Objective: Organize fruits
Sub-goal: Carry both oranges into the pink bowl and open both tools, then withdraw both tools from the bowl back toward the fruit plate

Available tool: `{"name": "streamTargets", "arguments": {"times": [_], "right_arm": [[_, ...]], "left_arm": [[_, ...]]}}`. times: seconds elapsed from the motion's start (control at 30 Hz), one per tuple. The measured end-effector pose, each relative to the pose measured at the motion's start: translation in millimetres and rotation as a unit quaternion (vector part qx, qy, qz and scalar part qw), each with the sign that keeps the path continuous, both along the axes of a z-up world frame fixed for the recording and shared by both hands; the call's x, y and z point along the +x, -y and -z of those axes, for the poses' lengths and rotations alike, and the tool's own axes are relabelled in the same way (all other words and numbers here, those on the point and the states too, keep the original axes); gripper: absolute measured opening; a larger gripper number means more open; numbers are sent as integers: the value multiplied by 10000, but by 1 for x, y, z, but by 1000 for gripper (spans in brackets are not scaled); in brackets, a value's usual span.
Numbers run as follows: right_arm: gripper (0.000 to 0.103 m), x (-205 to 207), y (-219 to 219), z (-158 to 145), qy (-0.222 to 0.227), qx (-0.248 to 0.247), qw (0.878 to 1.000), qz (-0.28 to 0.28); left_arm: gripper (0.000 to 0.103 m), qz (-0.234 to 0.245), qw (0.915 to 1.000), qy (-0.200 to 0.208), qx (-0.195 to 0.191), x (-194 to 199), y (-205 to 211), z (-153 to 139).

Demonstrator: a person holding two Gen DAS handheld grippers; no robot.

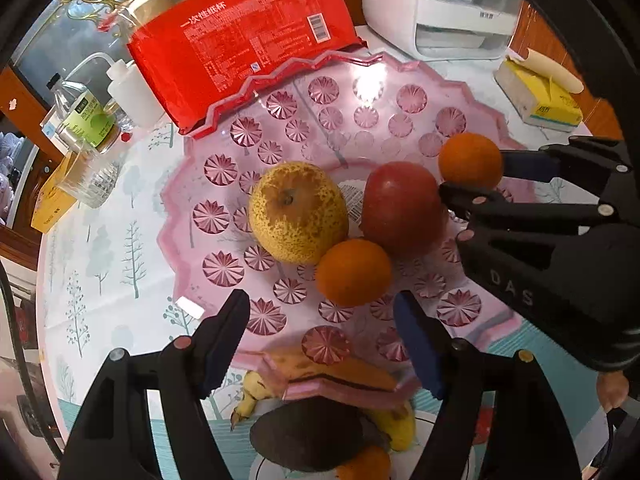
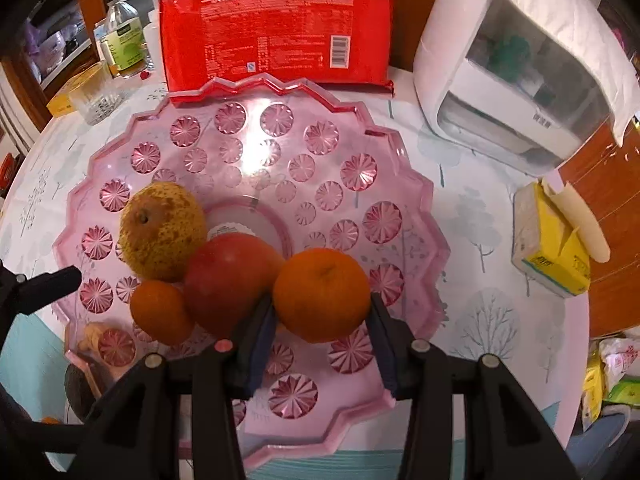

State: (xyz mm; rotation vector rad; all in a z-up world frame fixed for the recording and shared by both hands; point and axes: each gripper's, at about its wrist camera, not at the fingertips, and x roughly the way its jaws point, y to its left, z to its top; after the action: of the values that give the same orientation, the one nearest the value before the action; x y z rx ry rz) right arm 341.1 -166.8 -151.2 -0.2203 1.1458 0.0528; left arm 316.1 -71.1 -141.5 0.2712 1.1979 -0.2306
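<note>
Black claw arms fill the foreground: the left claw (image 1: 320,344) stands open and empty just short of a small orange (image 1: 353,272), while the right claw (image 2: 322,320) is closed on a second orange (image 2: 322,294), held low over the pink glass bowl (image 2: 400,152) on the bench (image 1: 104,248). Inside the bowl already lie a speckled pear (image 1: 298,212), a red apple (image 1: 402,206) and that small orange, touching one another. By my reading the sorting is well along, with the held orange unreleased and the bananas (image 1: 394,428) and a dark fruit (image 1: 312,436) waiting outside the near rim.

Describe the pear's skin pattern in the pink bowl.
The pear is yellow with dense brown speckles and patches; the left wrist view shows it best.
</note>
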Motion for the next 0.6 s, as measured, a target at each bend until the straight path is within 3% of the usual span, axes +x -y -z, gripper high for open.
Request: {"name": "streamTargets", "arguments": {"times": [0.13,0.3,0.6], "right_arm": [[47,-2,-3,-7,140,-37,9999,-31],[48,-6,-2,-12,70,275,9996,-40],[48,-39,-4,-41,198,485,9986,-67]], "left_arm": [[74,0,10000,32,-24,-9,-2,-10],[75,-108,9999,1,-120,-20,-11,-22],[75,-379,9990,179,-182,-49,-39,-50]]}}
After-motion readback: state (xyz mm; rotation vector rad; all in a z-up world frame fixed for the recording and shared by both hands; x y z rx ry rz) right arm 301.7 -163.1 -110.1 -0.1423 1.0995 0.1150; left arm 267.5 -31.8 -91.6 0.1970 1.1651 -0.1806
